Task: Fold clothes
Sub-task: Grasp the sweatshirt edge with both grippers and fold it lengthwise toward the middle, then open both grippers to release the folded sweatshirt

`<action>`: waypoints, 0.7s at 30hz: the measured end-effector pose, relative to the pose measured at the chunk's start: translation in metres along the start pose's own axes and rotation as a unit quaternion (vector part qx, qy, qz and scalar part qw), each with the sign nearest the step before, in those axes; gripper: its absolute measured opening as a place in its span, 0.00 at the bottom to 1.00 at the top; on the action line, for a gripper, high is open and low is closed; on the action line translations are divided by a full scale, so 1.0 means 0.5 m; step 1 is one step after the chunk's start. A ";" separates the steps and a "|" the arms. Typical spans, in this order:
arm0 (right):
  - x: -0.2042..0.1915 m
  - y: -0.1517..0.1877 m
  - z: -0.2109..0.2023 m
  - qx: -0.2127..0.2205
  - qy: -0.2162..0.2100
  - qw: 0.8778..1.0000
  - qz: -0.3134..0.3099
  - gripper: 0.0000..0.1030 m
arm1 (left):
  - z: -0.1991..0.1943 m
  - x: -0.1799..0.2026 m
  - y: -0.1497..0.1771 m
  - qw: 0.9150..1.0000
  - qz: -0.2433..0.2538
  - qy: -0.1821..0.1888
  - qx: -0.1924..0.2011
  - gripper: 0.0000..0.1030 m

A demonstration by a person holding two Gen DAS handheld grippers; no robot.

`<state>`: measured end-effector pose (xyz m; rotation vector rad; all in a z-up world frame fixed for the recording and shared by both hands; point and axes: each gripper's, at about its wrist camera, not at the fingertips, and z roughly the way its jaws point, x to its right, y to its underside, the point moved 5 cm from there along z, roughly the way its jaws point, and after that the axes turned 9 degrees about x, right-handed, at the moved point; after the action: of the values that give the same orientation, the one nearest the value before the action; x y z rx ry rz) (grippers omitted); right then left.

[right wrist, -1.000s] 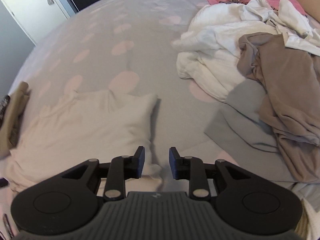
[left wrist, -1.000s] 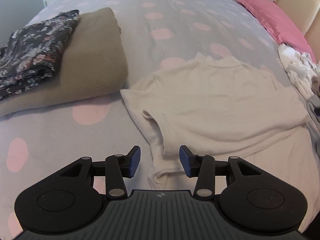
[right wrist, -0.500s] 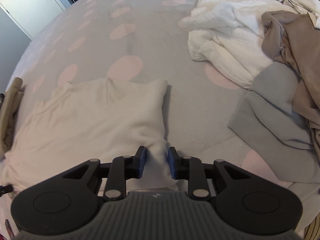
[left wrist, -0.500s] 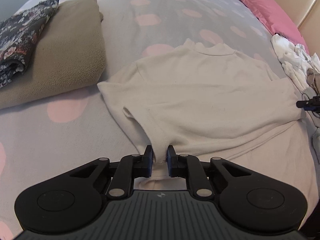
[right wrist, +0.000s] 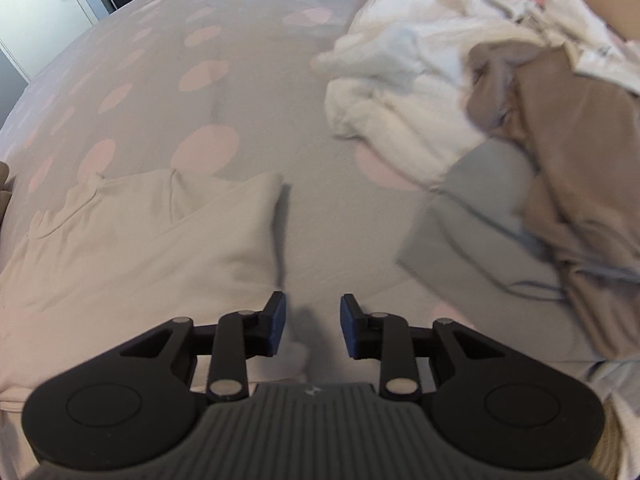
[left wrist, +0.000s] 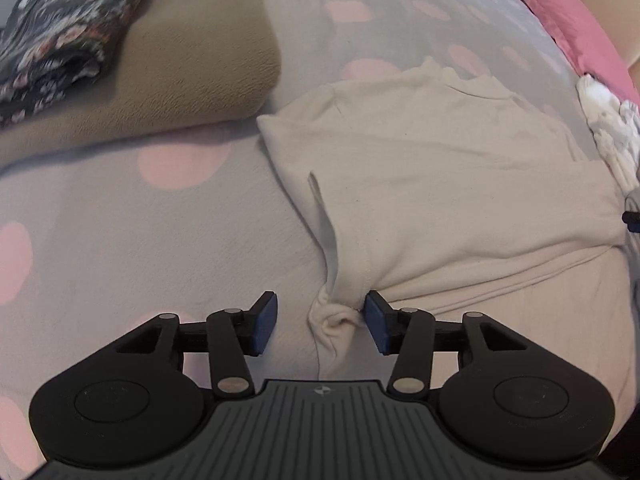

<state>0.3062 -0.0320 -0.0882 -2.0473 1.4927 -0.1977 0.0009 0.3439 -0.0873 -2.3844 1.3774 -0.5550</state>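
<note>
Left gripper [left wrist: 320,322]: hovering low over the bed with its jaws spread wide, gripping nothing; a bunched fold of the shirt is sitting between the blue pads [left wrist: 264,322], touching the right-hand pad and standing clear of the left-hand one
Right gripper [right wrist: 312,326]: also gaping, nothing pinched; a small rumpled tip of the shirt is lying below the gap between the pads [right wrist: 277,326], and whether it is touching either one cannot be told
Shirt [left wrist: 440,184]: cream, lying spread on the bed with its collar pointing away from the left camera; the lower half is folded up over itself, making a doubled edge running from the left gripper across to the far side, where the tip of the other gripper is peeking in at the frame edge
Shirt in the right view [right wrist: 140,248]: filling the lower left, one sleeve corner sticking out and casting a dark shadow on the cover
Bed [left wrist: 120,232]: grey cover with pink dots, carrying everything here
Blanket [left wrist: 180,68]: tan, folded thick, sitting just beside the shirt's left shoulder
Floral garment [left wrist: 56,40]: dark, folded, resting on top of the blanket
Heap [right wrist: 500,112]: white, taupe and grey clothes tumbled together, lying near the right gripper but apart from the shirt
Pillow [left wrist: 568,28]: pink, lying beyond the shirt
</note>
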 end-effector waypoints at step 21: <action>-0.002 0.221 -0.081 -0.131 -0.050 0.989 -0.045 0.44 | -0.087 0.015 0.224 0.994 0.013 0.049 -0.097 0.47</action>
<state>0.1973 -0.0679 -0.1148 -2.2972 1.4276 0.0712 -0.1004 0.2798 -0.1004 -2.5151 1.5685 -0.5623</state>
